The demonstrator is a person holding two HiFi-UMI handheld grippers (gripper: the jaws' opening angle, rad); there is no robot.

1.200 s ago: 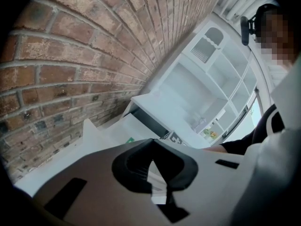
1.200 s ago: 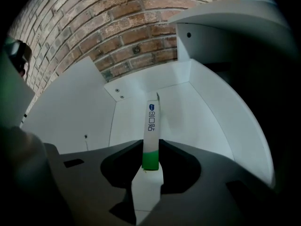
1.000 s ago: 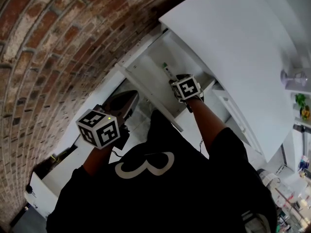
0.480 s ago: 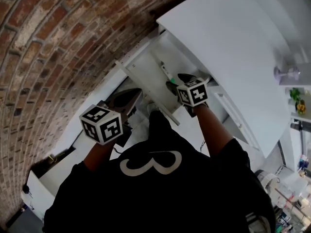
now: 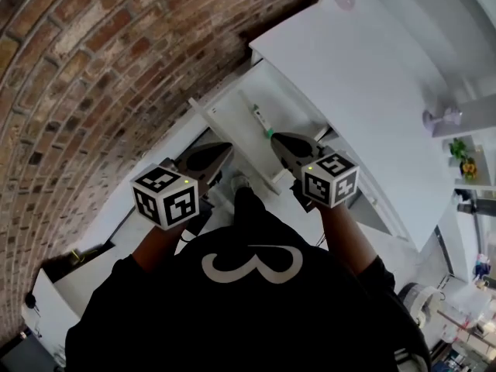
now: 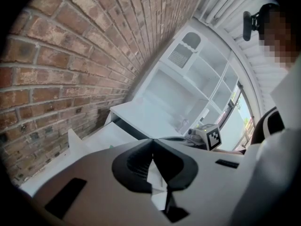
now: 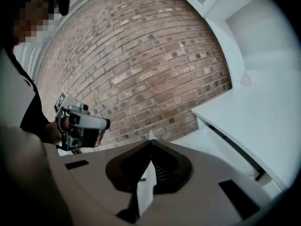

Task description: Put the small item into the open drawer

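Observation:
The small item [image 5: 262,120], a thin white stick with a green end, lies inside the open white drawer [image 5: 232,111] below the cabinet top [image 5: 364,84]. My right gripper [image 5: 274,137] is shut and empty, held just at the drawer's near edge, short of the item. My left gripper [image 5: 228,147] hangs shut and empty to the left of the drawer front. In the left gripper view the left gripper [image 6: 153,141] has its tips meeting, with the right gripper's marker cube [image 6: 212,137] beyond. The right gripper [image 7: 150,142] also shows its tips together.
A brick wall [image 5: 85,68] runs along the left of the drawer. A pink round object [image 5: 343,0] and a clear stemmed piece [image 5: 436,118] sit on the cabinet top. Shelves with a small plant [image 5: 463,155] stand at the right. White shelving [image 6: 188,74] rises behind.
My right gripper has drawn back out of the drawer toward the person and closed. The item stays lying in the drawer. The left gripper has barely moved.

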